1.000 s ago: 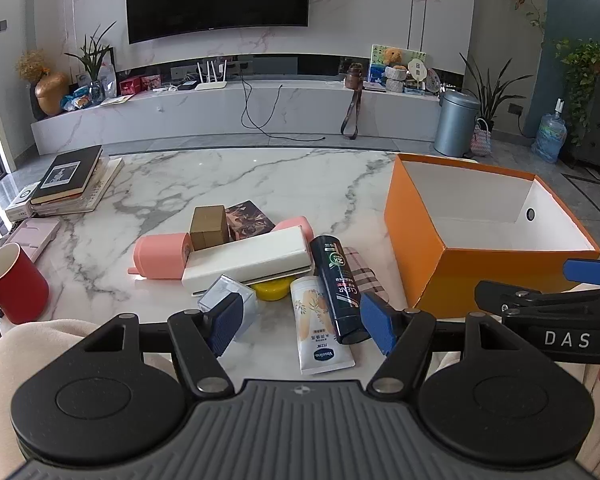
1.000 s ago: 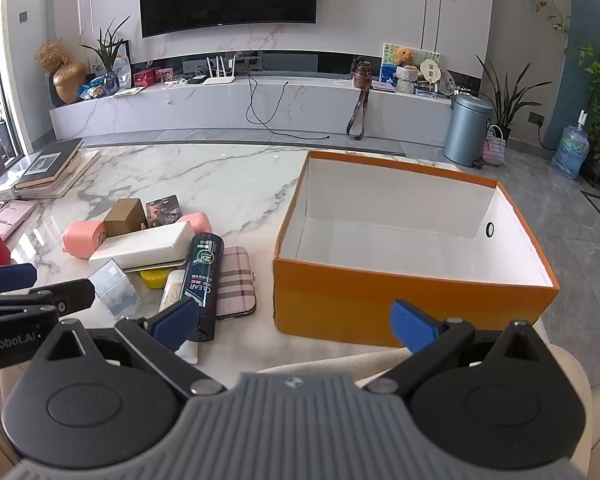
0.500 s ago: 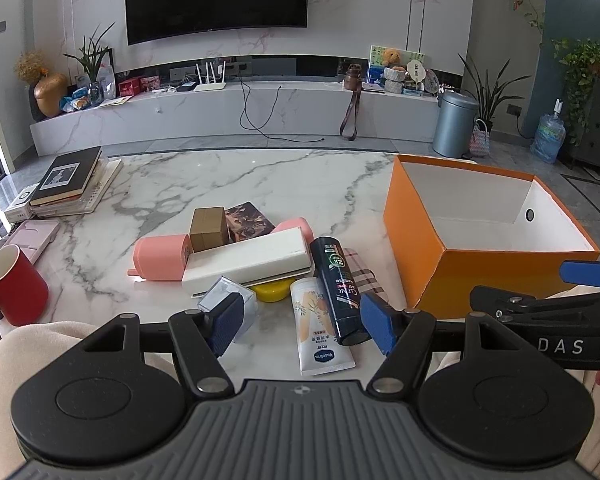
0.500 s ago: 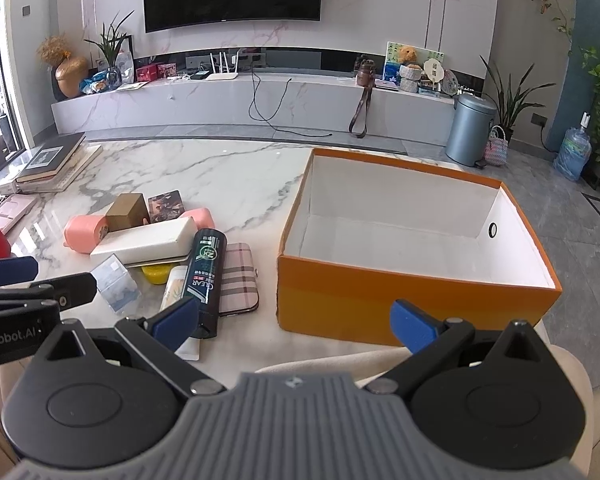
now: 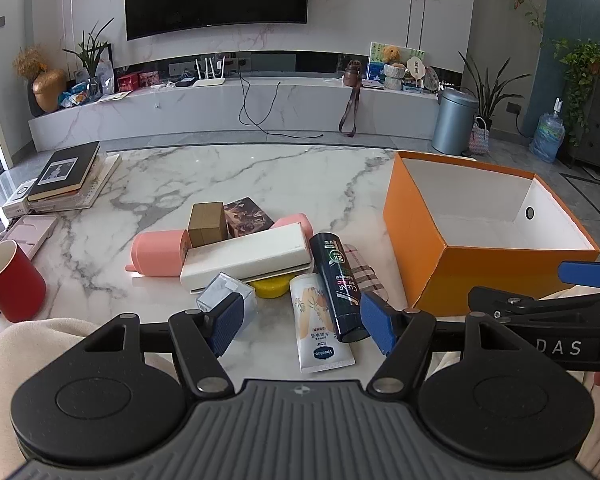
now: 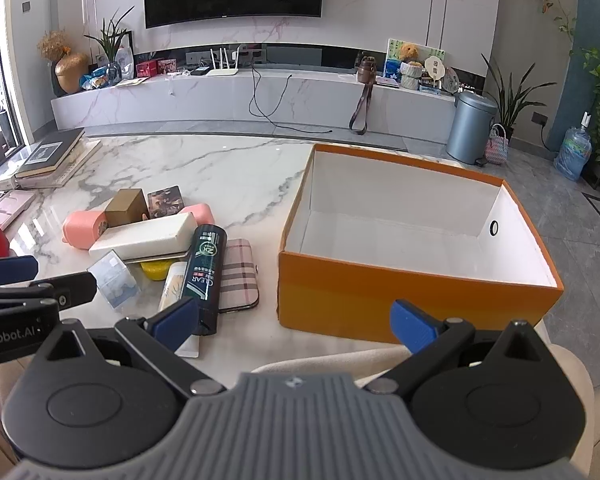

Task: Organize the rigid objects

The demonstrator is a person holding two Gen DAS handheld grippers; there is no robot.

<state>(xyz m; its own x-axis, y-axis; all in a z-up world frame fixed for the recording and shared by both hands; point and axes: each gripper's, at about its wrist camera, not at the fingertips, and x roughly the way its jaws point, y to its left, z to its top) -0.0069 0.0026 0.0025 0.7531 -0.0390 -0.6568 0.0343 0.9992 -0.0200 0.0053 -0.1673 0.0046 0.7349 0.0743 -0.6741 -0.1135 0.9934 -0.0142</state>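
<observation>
Your left gripper (image 5: 300,322) and right gripper (image 6: 296,322) hover with jaws wide, empty. The pile lies on the surface (image 5: 260,176); the orange box (image 6: 416,300) sits at its 3 o'clock. Take the dark bottle (image 5: 338,284) first, gripping across its width.

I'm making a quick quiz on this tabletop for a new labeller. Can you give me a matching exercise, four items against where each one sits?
Items:
1. orange box
2. red mug
3. dark bottle
4. stack of books

Places:
A. far left corner of the table
B. lying between the white tube and the plaid case
C. near left edge of the table
D. right side of the table, open and with nothing inside

Pairs: 1-D, 2-C, 3-B, 4-A
</observation>
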